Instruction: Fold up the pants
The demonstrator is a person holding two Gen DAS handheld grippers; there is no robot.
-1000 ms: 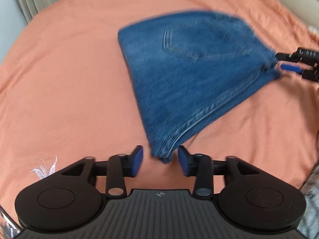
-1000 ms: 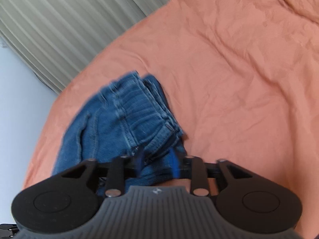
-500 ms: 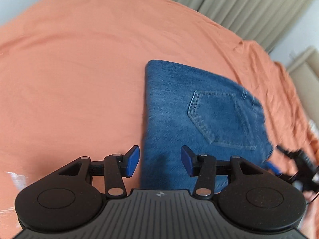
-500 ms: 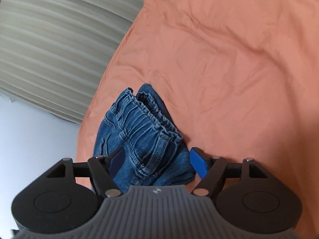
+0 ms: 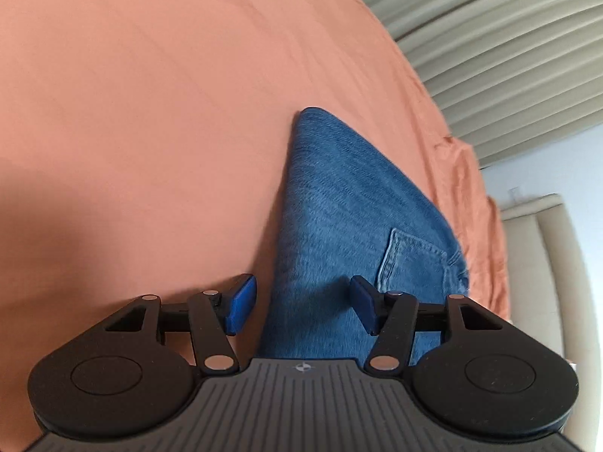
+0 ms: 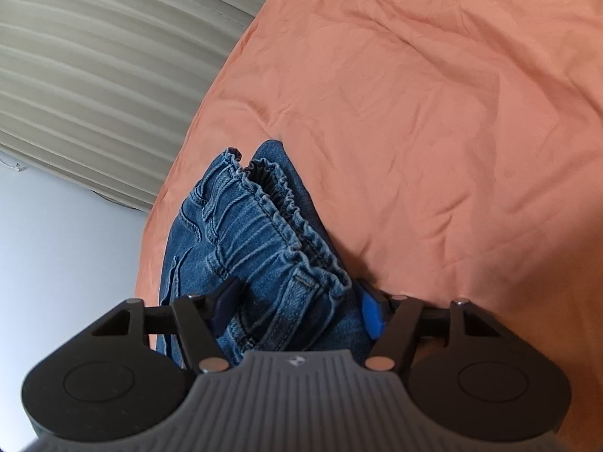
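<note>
The blue denim pants lie folded on the orange bedsheet, back pocket facing up. My left gripper is open and hovers over the folded edge of the pants, with nothing between its blue pads. In the right wrist view the elastic waistband of the pants sits bunched in front of my right gripper. That gripper is open; its jaws stand wide on either side of the waistband without closing on it.
The orange sheet covers the whole bed, with wrinkles on the right. Beige pleated curtains and a pale wall lie past the bed's edge. A cream padded headboard stands at the right in the left wrist view.
My right gripper has let go of the waistband and opened wide. My left gripper has swung over the pants, which now lie flat and folded on the sheet.
</note>
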